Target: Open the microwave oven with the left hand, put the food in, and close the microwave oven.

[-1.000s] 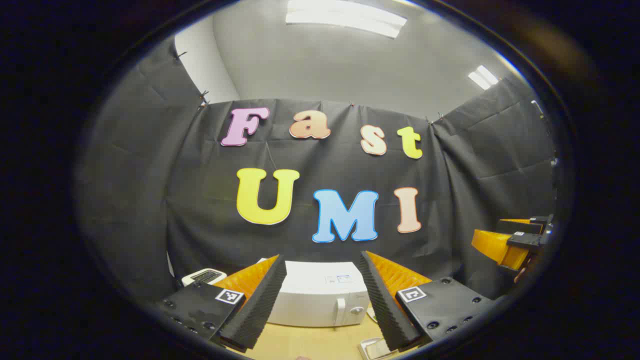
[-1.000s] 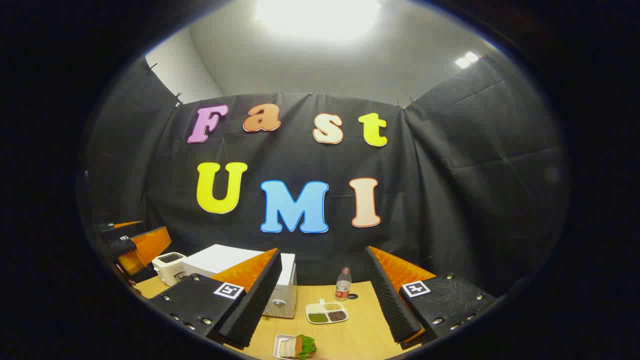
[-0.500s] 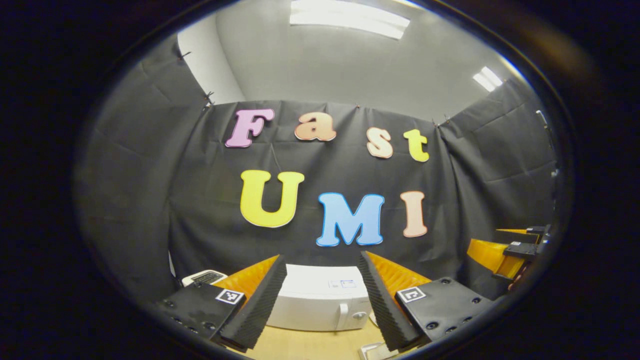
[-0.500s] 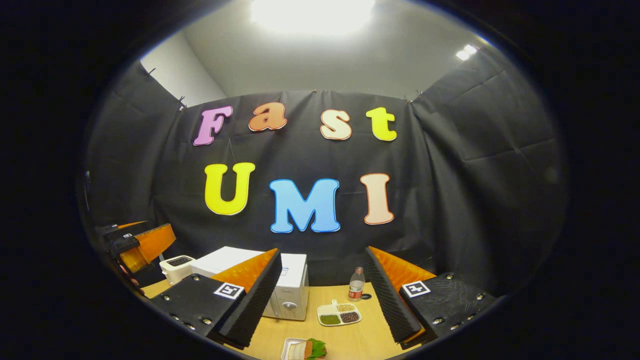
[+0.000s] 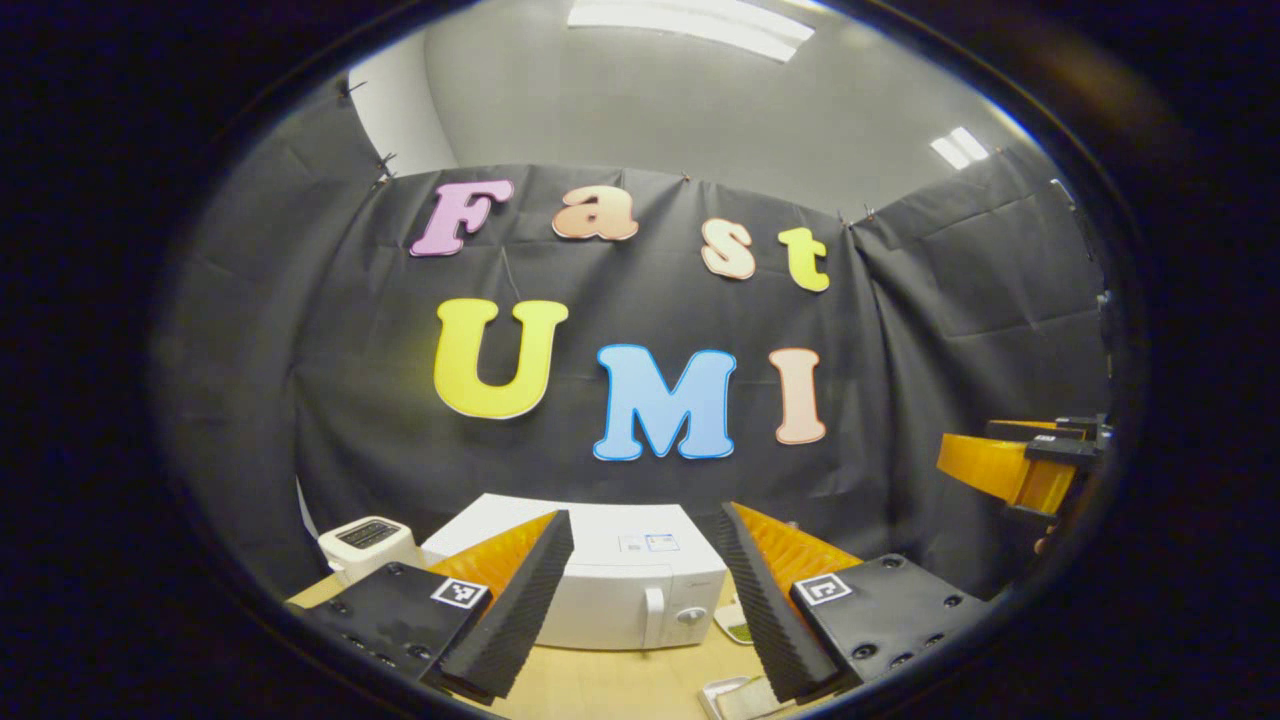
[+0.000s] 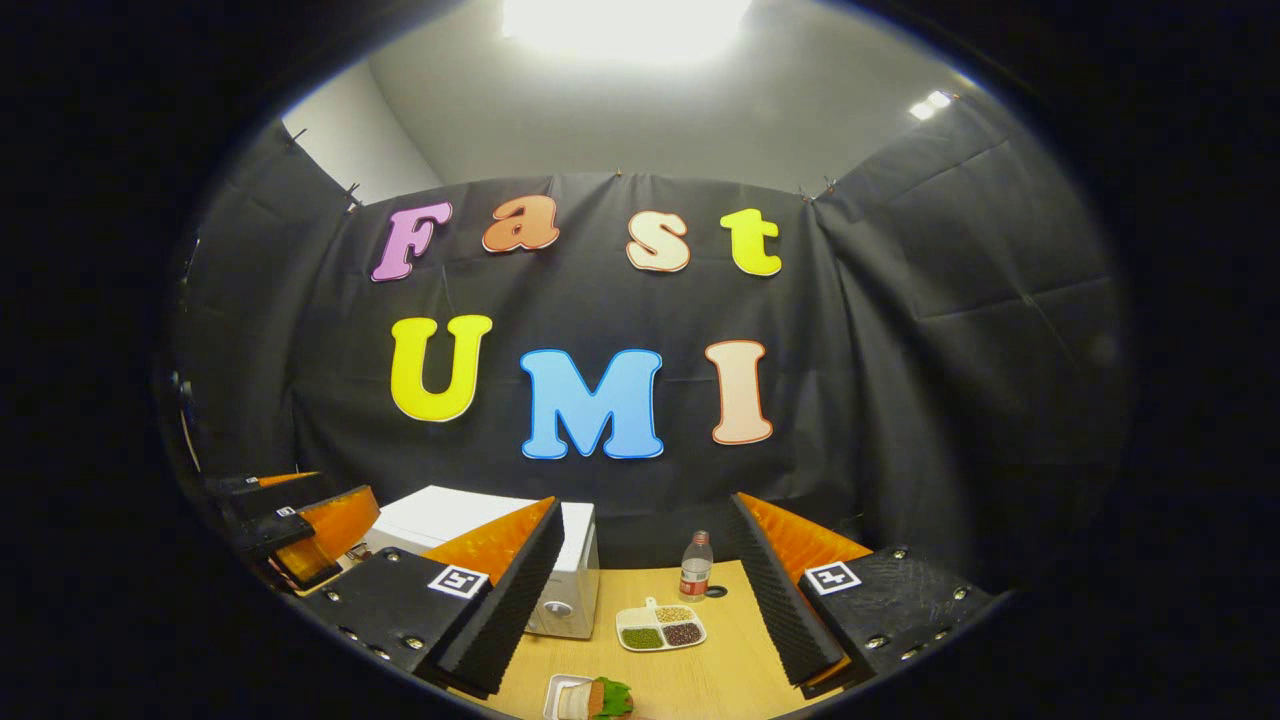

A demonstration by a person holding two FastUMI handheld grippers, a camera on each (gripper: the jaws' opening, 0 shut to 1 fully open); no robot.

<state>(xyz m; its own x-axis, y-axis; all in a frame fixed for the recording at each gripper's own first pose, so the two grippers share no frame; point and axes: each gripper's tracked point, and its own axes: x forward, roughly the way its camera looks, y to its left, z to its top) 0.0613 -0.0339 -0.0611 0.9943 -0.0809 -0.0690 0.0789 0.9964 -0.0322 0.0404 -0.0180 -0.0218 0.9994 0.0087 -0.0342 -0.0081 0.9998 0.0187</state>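
Surface: wooden surface (image 6: 700,680), black cloth behind
Microwave: microwave (image 5: 610,590) closed, far side
Food: food (image 6: 598,697) on near tray
Left gripper: left gripper (image 5: 640,600) spread wide, holding nothing
Right gripper: right gripper (image 6: 640,600) spread wide too

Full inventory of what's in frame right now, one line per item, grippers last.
White box-shaped microwave oven: 1, white, back of the table, door shut.
White toaster: 1, white, left of the microwave.
Clear plastic bottle: 1, clear with red label, back of table, right of the microwave.
White divided dish of beans: 1, white, mid table.
White tray of food: 1, white with green and orange food, near edge.
Light wooden table: 1, tan.
Left gripper: 1, open, aimed at the microwave.
Right gripper: 1, open, above the table.
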